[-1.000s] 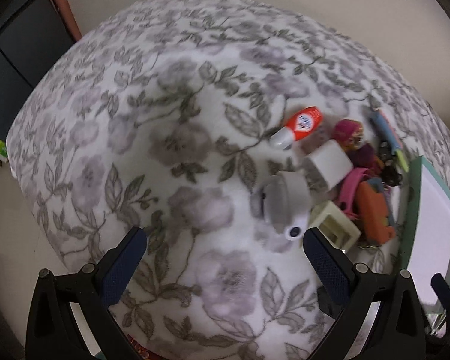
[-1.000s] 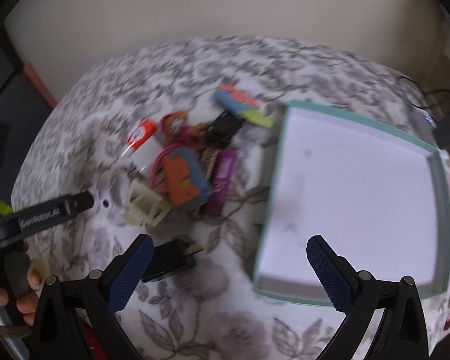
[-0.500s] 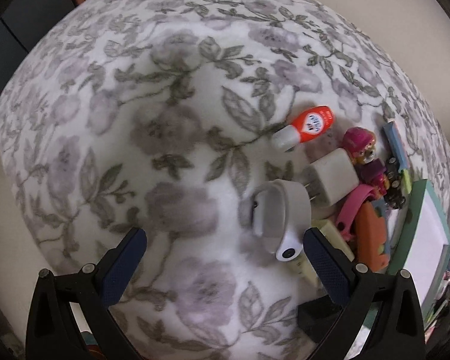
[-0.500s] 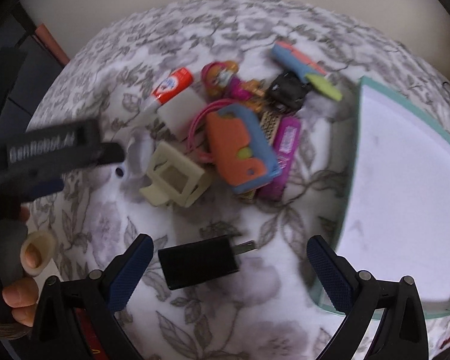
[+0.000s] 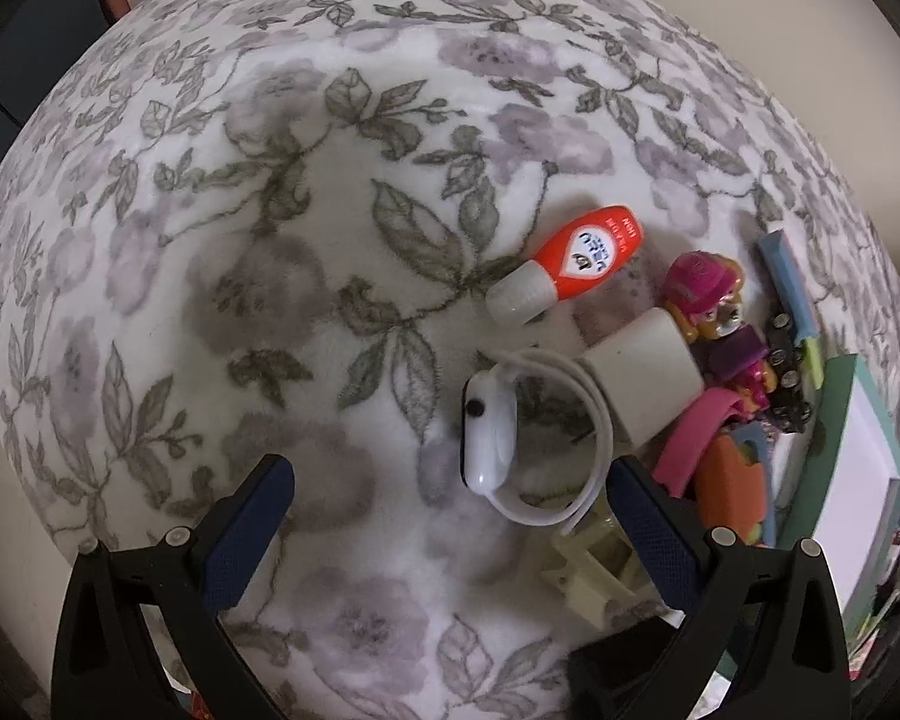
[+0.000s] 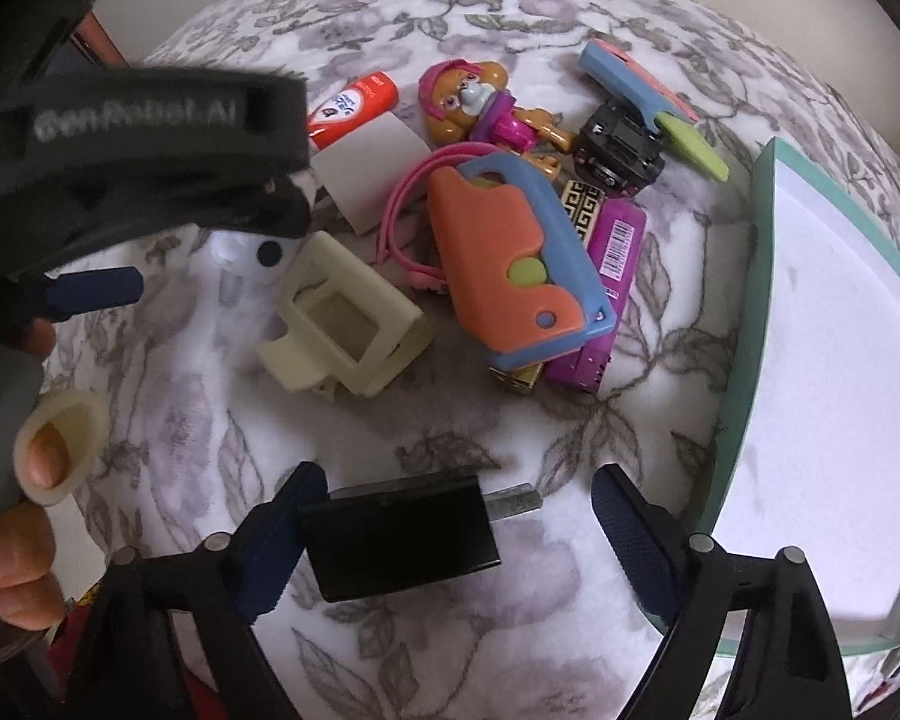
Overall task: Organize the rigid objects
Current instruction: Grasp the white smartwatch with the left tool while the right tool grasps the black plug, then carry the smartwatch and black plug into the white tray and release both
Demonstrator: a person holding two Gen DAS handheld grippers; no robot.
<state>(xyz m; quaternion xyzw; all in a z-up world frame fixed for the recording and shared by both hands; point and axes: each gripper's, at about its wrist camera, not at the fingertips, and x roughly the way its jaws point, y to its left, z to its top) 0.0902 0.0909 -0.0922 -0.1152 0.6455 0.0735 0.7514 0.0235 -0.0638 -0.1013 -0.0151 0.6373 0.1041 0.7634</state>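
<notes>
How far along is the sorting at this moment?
Nothing done: the teal-rimmed box holds nothing visible. In hand: the right gripper, jaws just closing, brackets the black charger; the open left gripper brackets the white watch. The pile remains.

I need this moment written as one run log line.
left gripper: open, over white watch | right gripper: open, just been closing, black charger between jaws | tray: no items visible inside
</notes>
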